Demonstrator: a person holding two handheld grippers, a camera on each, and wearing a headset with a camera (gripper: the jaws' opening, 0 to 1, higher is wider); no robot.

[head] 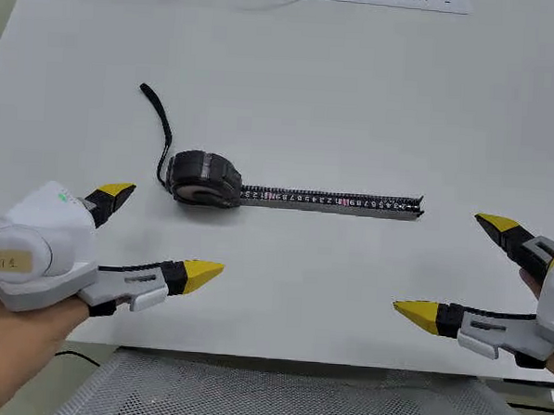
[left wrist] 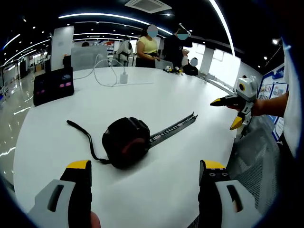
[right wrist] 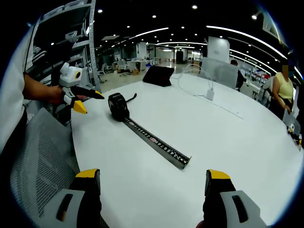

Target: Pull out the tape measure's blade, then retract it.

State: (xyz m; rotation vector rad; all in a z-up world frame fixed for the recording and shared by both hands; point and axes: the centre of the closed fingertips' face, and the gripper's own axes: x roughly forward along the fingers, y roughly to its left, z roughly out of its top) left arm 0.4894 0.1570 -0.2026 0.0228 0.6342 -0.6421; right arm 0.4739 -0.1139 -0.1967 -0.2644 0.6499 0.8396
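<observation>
A black tape measure (head: 203, 178) lies on the white table (head: 357, 100), its blade (head: 331, 202) pulled out to the right and lying flat, hook end at right. A black wrist strap (head: 158, 127) trails behind the case. My left gripper (head: 169, 232) hovers open at the near left, short of the case (left wrist: 126, 141), nothing between its yellow-tipped fingers. My right gripper (head: 455, 268) is open at the near right, a little short of the blade's end (right wrist: 183, 162). The case (right wrist: 118, 106) and blade show in the right gripper view too.
A dark tablet (left wrist: 53, 84) and a white charger with cable (left wrist: 122, 77) lie at the far side of the table. A mesh chair back (head: 276, 393) sits below the table's near edge. Several people stand beyond the table.
</observation>
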